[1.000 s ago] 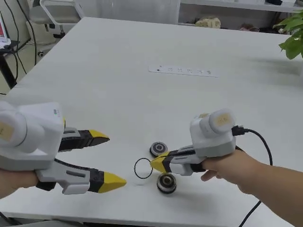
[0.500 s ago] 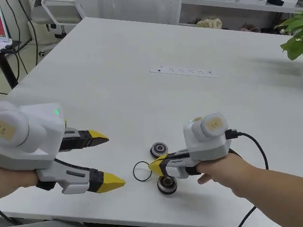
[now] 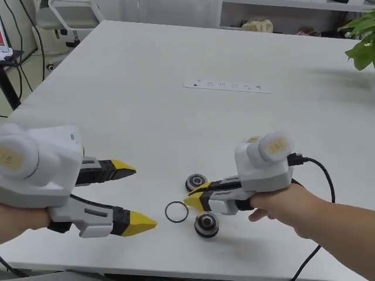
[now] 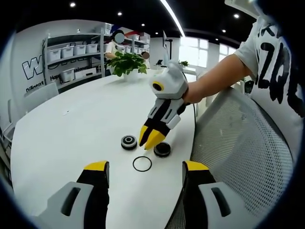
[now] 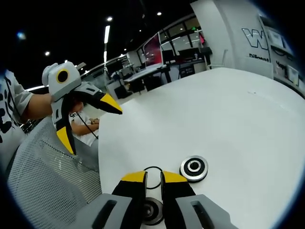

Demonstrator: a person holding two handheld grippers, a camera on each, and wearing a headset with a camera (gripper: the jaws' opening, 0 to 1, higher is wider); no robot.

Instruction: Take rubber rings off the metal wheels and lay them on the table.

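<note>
Looking down at a matt white tabletop [image 3: 176, 105]. Holding the right gripper [image 3: 193, 202] low over it, yellow-tipped jaws drawn narrow with just a slit between them, gripping nothing. Pointing it leftwards, with the tips sitting between two small round metal wheels, both lying flat with their hubs facing up. Finding the far wheel [image 3: 197, 182] just beyond the tips and the near wheel [image 3: 206, 225] just beside them on the person's side.

Noticing a thin black rubber ring [image 3: 176, 212] lying flat and loose on the table just ahead of those tips, apart from both wheels, so judging it already laid down. Making out a dark outer band on the far wheel in the right gripper view, probably a ring yet to come off; not being able to tell about the near wheel.

Holding the left gripper [image 3: 136, 196] well to the left of the ring, jaws spread wide and empty, pointing rightwards. Judging the right gripper much the nearer to either wheel.

Taking in a bare, smooth surface, with a white power strip [image 3: 227, 87] far up the table, a green leafy plant [image 3: 362, 44] at the far right corner, and a grey mesh chair back [image 4: 238, 157] at the near edge.
</note>
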